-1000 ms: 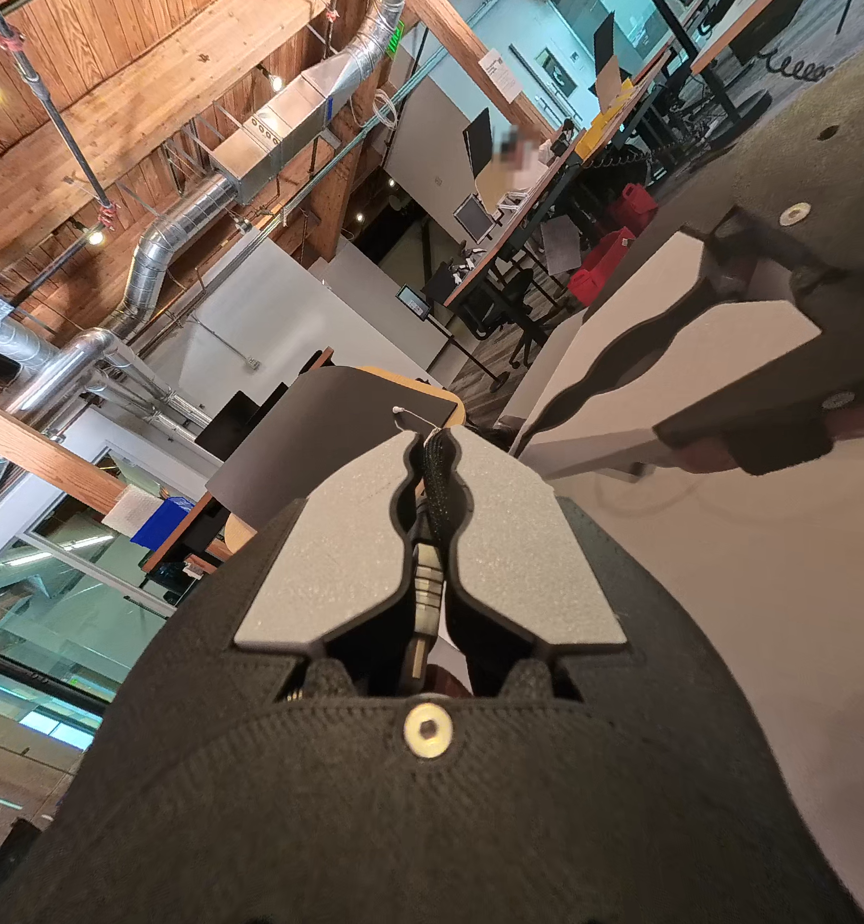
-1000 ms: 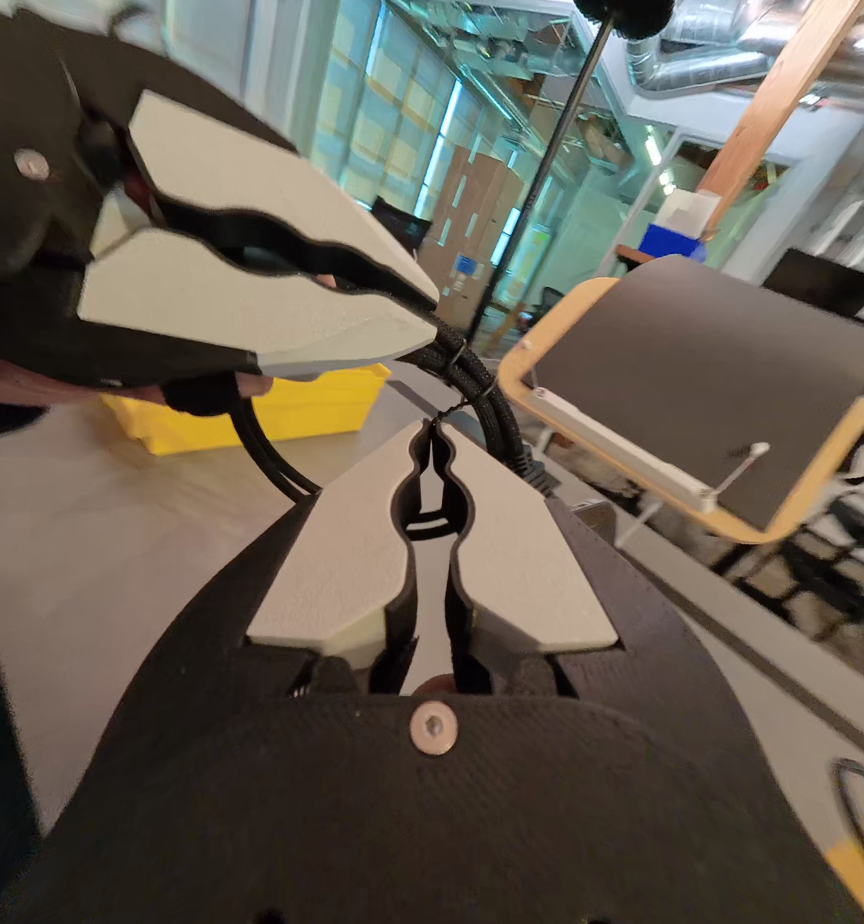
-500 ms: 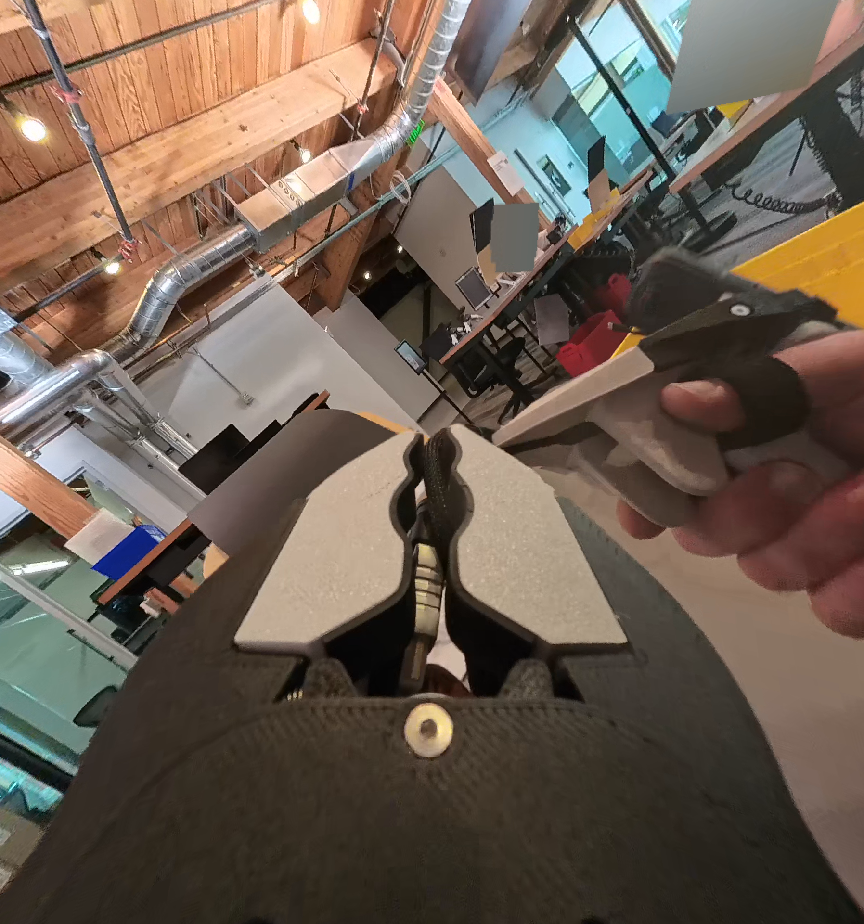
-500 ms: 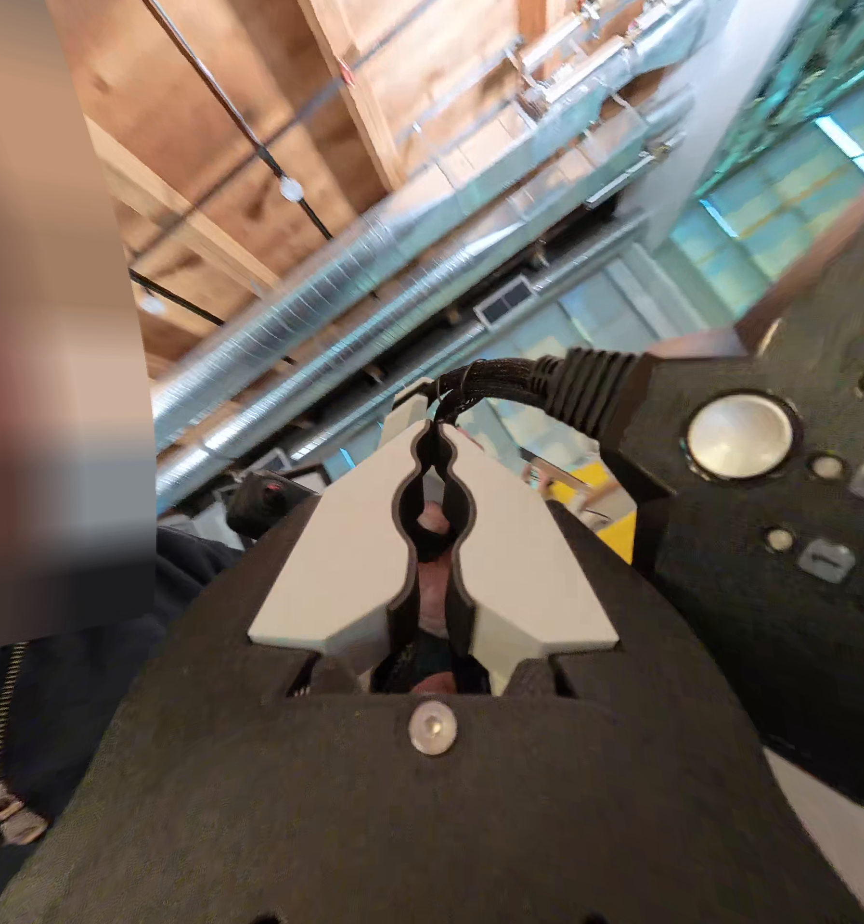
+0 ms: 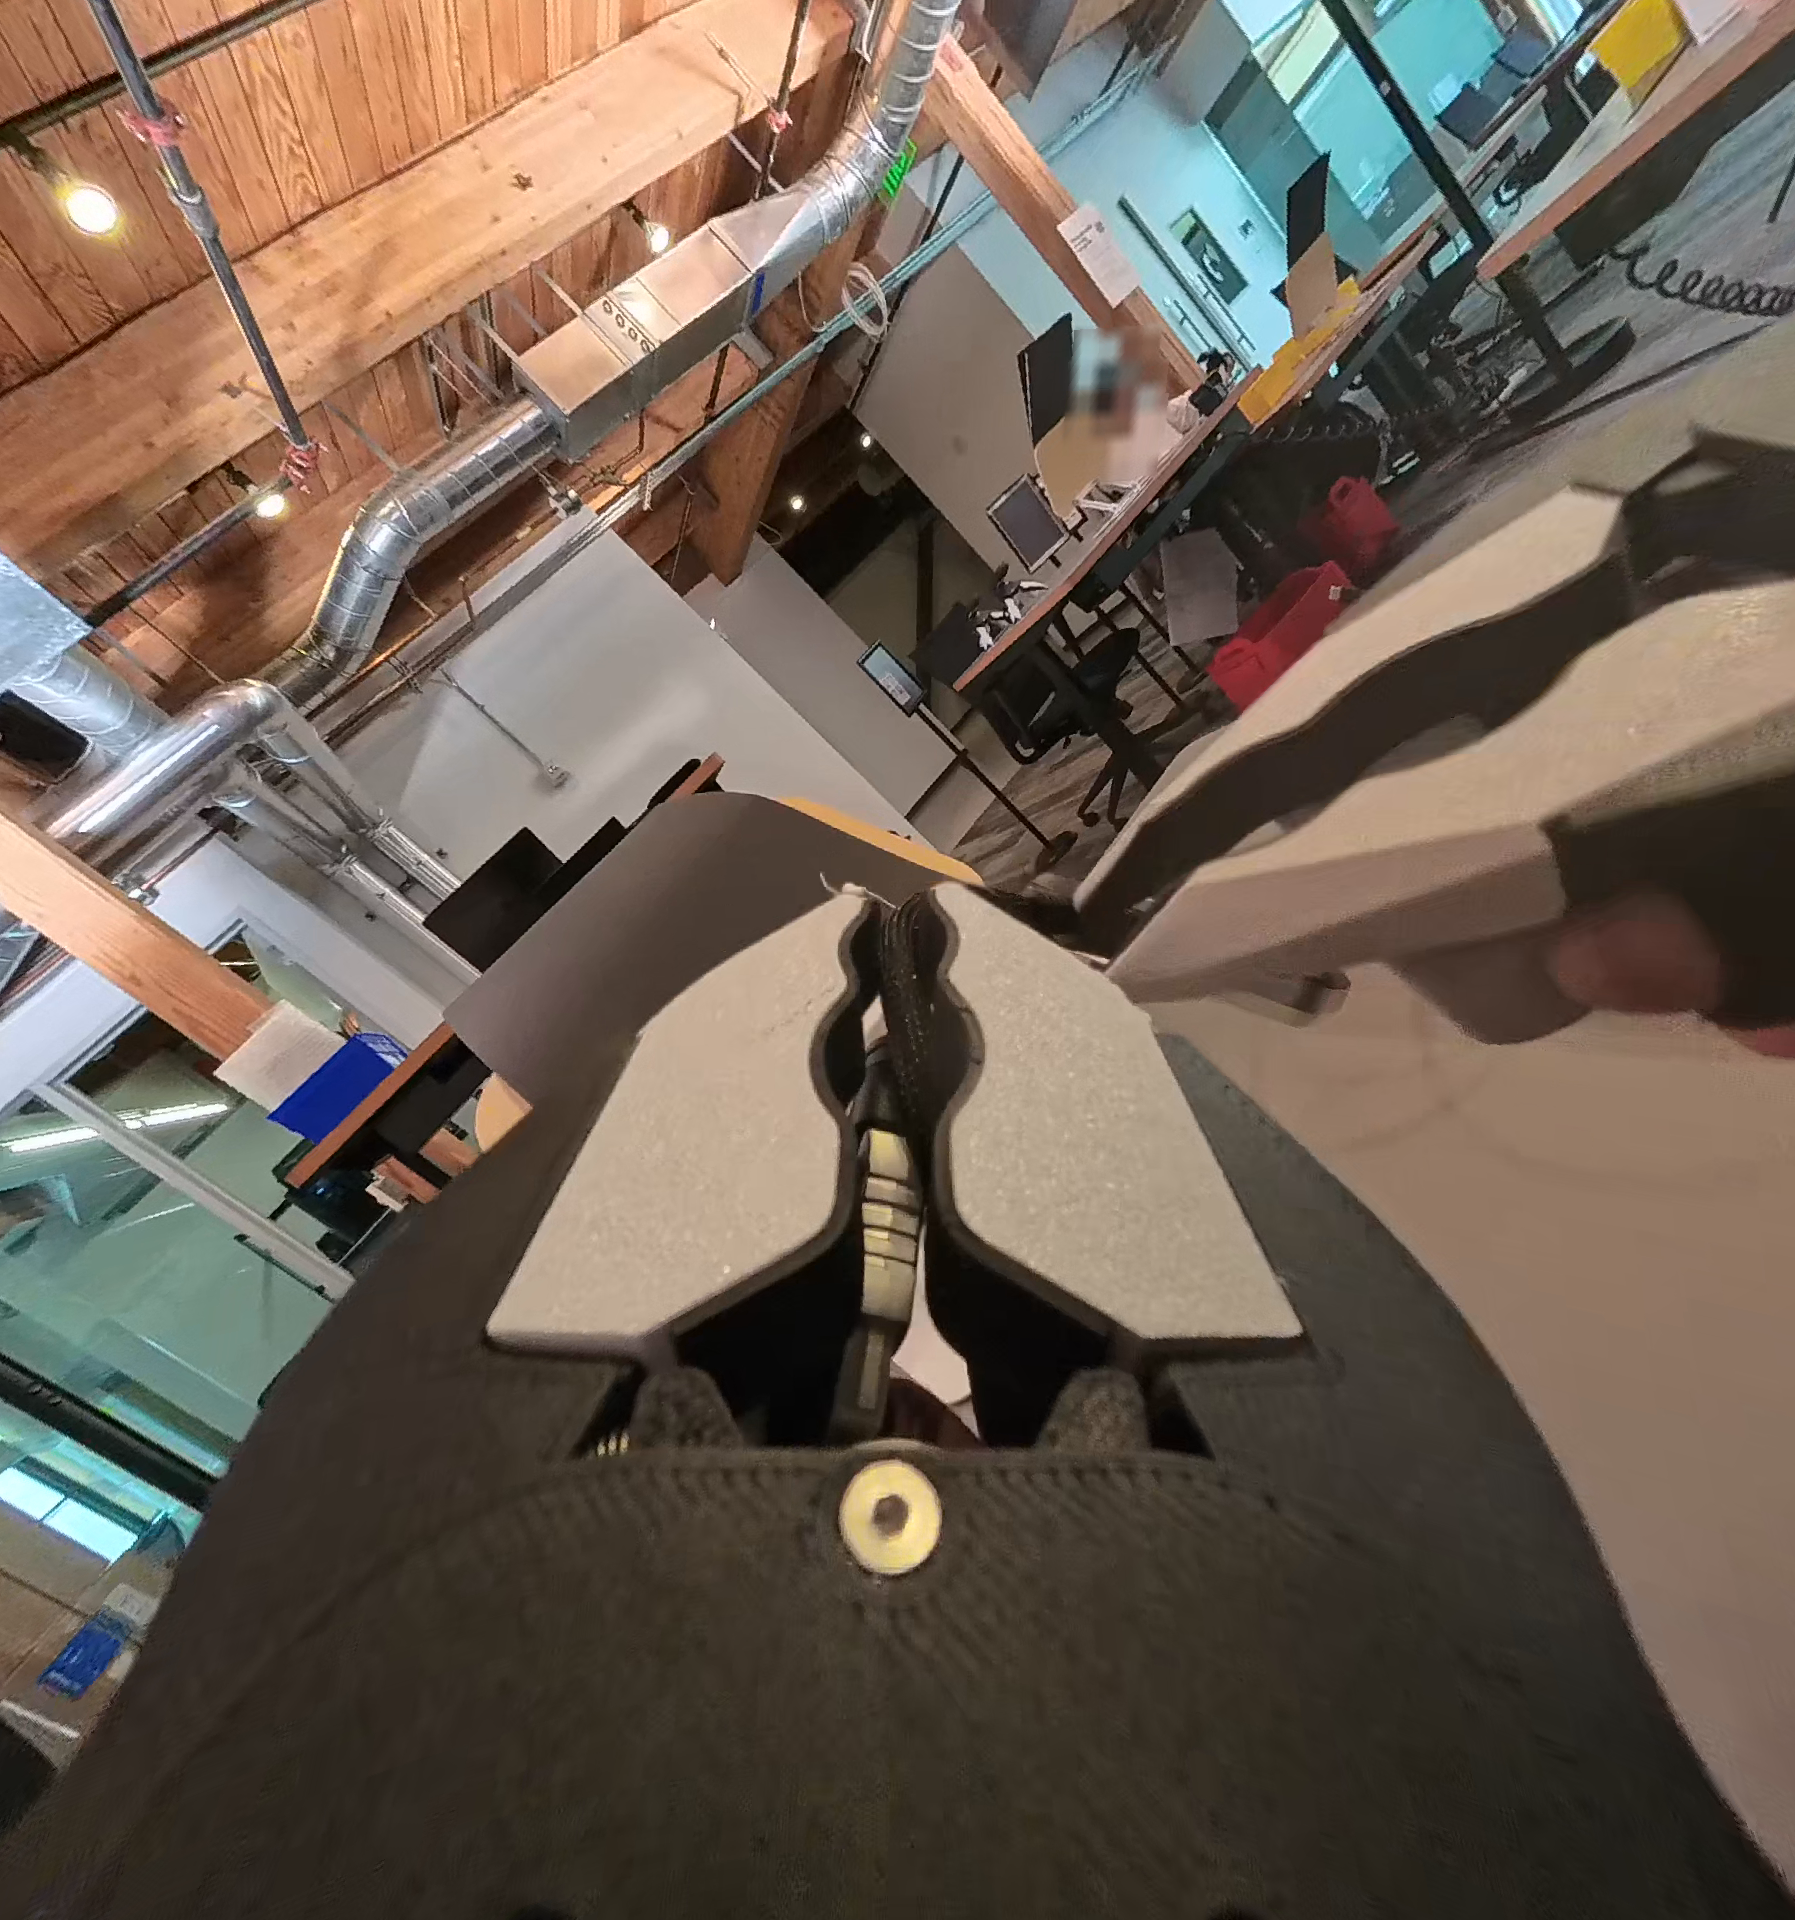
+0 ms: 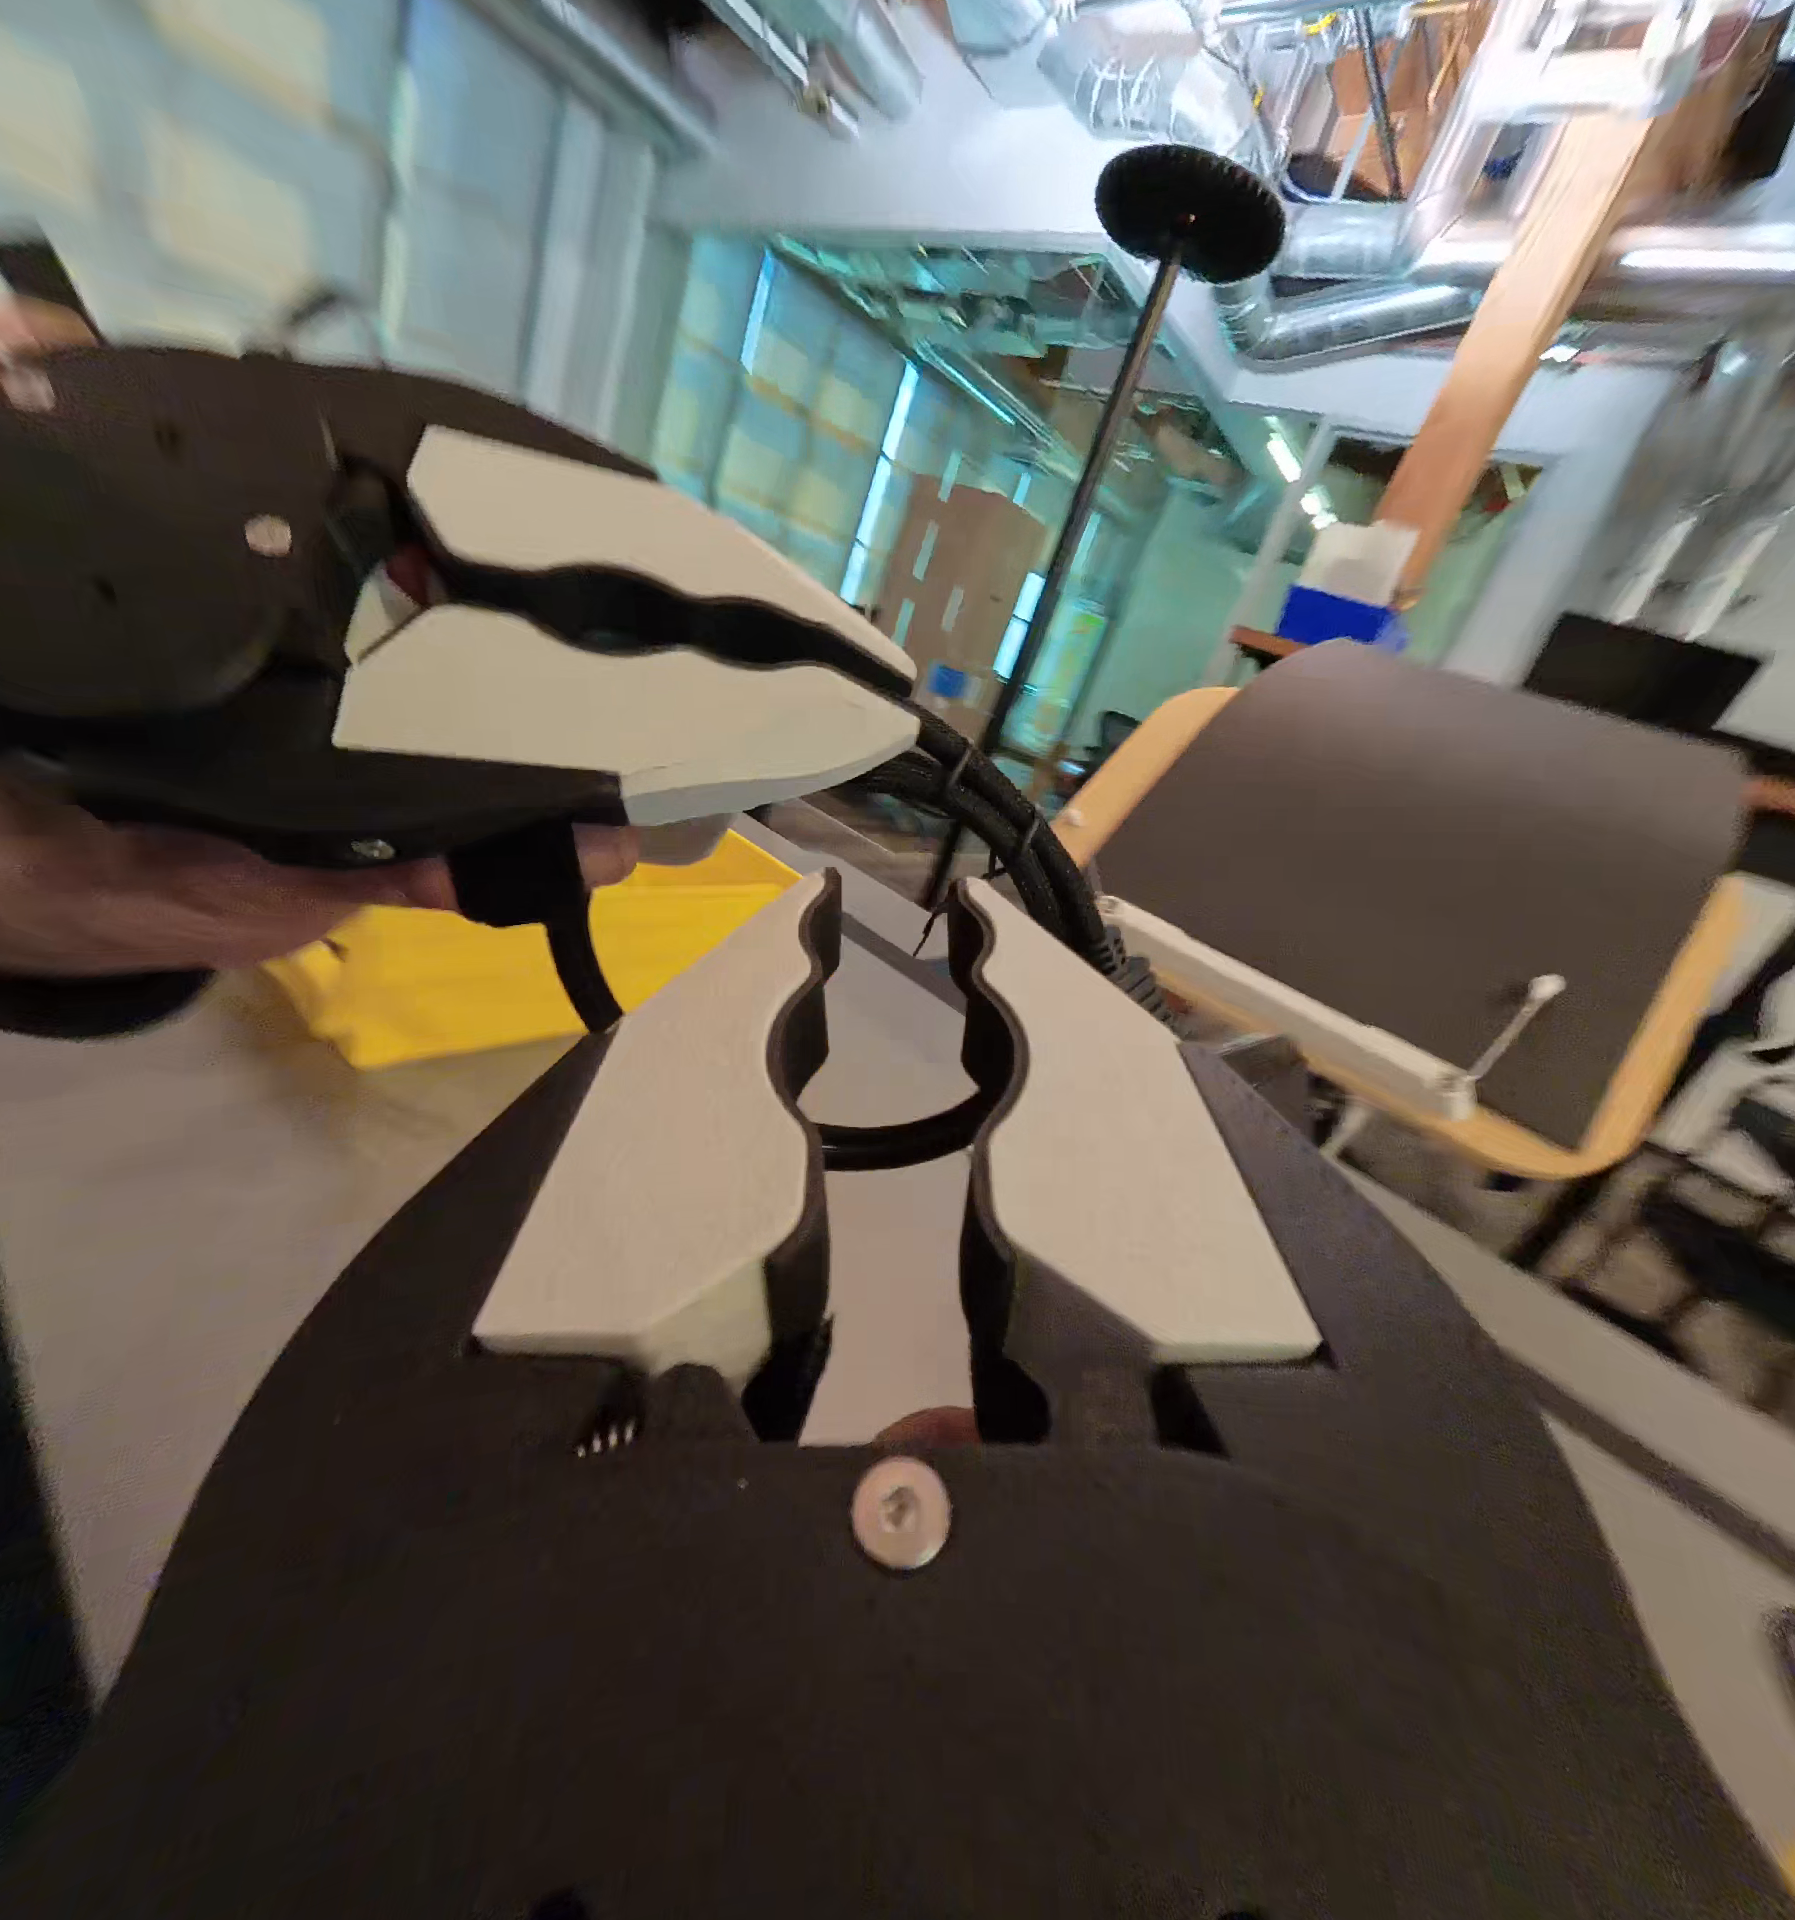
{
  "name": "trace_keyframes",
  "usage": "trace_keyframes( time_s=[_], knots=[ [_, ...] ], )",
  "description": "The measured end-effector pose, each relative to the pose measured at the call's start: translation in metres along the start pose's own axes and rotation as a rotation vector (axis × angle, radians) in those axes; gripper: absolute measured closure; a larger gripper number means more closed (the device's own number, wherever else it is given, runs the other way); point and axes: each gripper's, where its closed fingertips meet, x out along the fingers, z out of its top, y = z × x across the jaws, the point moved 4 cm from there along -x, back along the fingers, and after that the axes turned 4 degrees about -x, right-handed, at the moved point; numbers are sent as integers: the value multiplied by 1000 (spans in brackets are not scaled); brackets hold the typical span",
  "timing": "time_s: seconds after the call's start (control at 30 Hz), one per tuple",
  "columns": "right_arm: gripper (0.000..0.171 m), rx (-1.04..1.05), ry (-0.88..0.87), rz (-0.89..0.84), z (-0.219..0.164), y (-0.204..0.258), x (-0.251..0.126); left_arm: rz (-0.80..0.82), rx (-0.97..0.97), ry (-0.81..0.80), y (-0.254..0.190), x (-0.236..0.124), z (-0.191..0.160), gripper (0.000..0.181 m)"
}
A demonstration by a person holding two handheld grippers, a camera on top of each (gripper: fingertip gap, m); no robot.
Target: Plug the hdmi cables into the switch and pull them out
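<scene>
HDMI cable (image 5: 908,997) clamped in left gripper (image 5: 898,920), beside right gripper (image 6: 893,904).

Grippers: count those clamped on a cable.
1. The left gripper is shut on a braided cable; the right gripper is open, a black loop showing through its gap, not gripped.

The left gripper (image 5: 898,914) has grey fingers on a black body, and the cable (image 5: 908,987) pinched in them is black with a woven look (its plug partly silver). The bin (image 6: 477,977) is bright yellow, the table (image 6: 176,1174) pale grey.
</scene>
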Motion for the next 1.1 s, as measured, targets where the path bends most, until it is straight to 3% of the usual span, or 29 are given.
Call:
trace_keyframes(
  time_s=[0.17,0.27,1.1],
  knots=[
    [154,-272,86,-111,-6,2,8,1,-2,19,-1,1,-1,176],
    [157,-311,90,-125,-5,4,11,6,-8,27,0,1,-2,176],
    [171,29,92,-21,-17,-10,28,5,-1,29,-4,2,-1,176]
  ],
)
